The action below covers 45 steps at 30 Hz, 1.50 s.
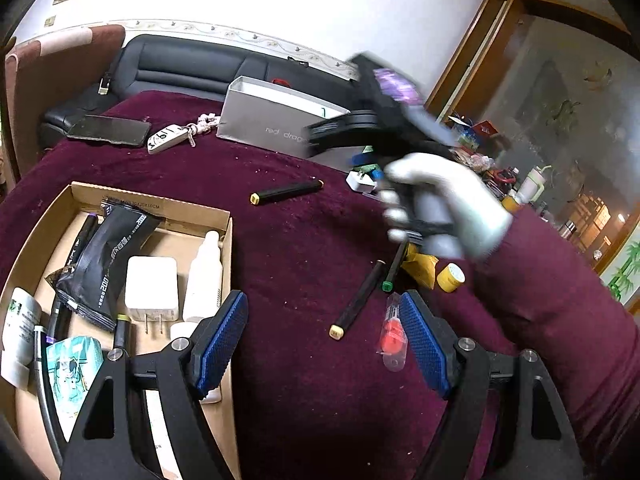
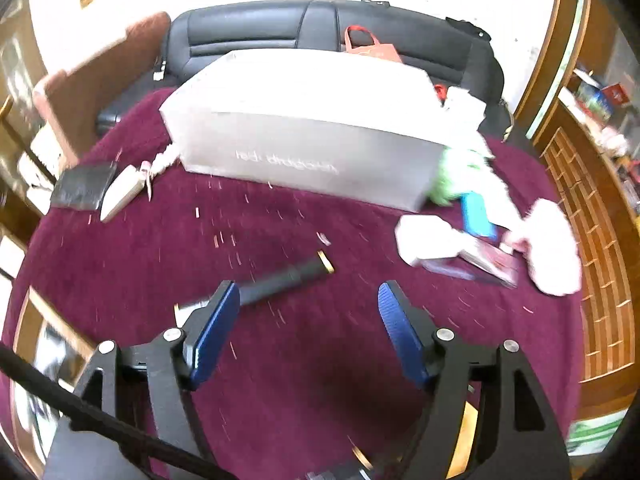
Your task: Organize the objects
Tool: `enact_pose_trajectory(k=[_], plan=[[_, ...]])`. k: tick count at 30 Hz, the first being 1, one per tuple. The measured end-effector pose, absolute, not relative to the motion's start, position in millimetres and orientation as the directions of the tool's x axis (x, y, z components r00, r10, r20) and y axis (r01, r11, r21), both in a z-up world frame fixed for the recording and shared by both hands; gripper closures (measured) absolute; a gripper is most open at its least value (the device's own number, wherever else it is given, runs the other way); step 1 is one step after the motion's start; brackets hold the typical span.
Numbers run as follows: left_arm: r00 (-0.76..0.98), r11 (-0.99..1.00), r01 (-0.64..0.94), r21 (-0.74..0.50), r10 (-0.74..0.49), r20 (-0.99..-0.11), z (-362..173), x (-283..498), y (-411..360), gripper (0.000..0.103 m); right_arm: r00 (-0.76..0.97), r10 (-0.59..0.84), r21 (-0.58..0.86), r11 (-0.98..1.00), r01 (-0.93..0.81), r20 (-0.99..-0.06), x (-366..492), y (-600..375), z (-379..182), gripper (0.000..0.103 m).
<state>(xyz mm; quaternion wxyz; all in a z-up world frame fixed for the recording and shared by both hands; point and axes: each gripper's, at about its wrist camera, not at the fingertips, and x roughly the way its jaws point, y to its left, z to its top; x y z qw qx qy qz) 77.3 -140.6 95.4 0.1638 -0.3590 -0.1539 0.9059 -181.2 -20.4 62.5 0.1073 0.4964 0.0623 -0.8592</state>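
Observation:
My left gripper (image 1: 324,336) is open and empty above the maroon cloth (image 1: 312,380). A cardboard box (image 1: 160,210) at its left holds a white charger (image 1: 152,294), a white bottle (image 1: 205,276), a black pouch (image 1: 106,264) and markers. Loose black markers lie on the cloth: one far (image 1: 286,192), one near (image 1: 360,300), one green-capped (image 1: 394,266). A red item in a clear wrapper (image 1: 392,334) lies by the right finger. My right gripper (image 2: 308,334) is open and empty; a black marker (image 2: 286,276) lies just ahead of its left finger. The right-hand tool (image 1: 384,120) is blurred in the left wrist view.
A grey shoe box (image 2: 304,140) stands at the back of the cloth. A phone (image 1: 108,130) and key fob (image 1: 166,138) lie far left. A white plug (image 2: 424,242), blue item (image 2: 474,214) and small packets lie right. A yellow cap (image 1: 451,277) sits near the gloved hand (image 1: 448,204).

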Motion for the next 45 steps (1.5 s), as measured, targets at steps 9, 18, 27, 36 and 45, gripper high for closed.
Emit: enact_pose_trajectory(k=[9, 18, 27, 36, 45], plan=[[-0.670, -0.892, -0.163, -0.422, 0.414, -0.617, 82.7, 66.5, -154.0, 0.030, -0.369, 0.074, -0.200, -0.927, 0.318, -0.927, -193.1, -75.4, 9.6, 0.032], [-0.684, -0.883, -0.189, -0.429, 0.432, -0.588, 101.1, 94.4, -146.0, 0.030, -0.166, -0.128, 0.084, -0.966, 0.246, -0.978, -87.8, 42.6, 50.2, 0.048], [-0.683, -0.911, -0.306, -0.278, 0.413, -0.602, 123.1, 118.9, -85.2, 0.030, -0.756, -0.153, 0.156, -0.985, 0.068, -0.637, 55.4, 178.1, 183.6, 0.011], [-0.601, -0.930, -0.365, -0.050, 0.276, -0.750, 82.1, 57.3, -36.4, 0.070, -0.690, -0.228, 0.394, -0.915, -0.090, -0.687, 53.7, 216.3, 82.0, 0.011], [-0.585, -0.925, -0.377, 0.054, 0.192, -0.788, 52.3, 28.9, -19.8, 0.070, -0.692, -0.270, 0.464, -0.879, -0.106, -0.670, 33.5, 200.5, 22.8, 0.012]])
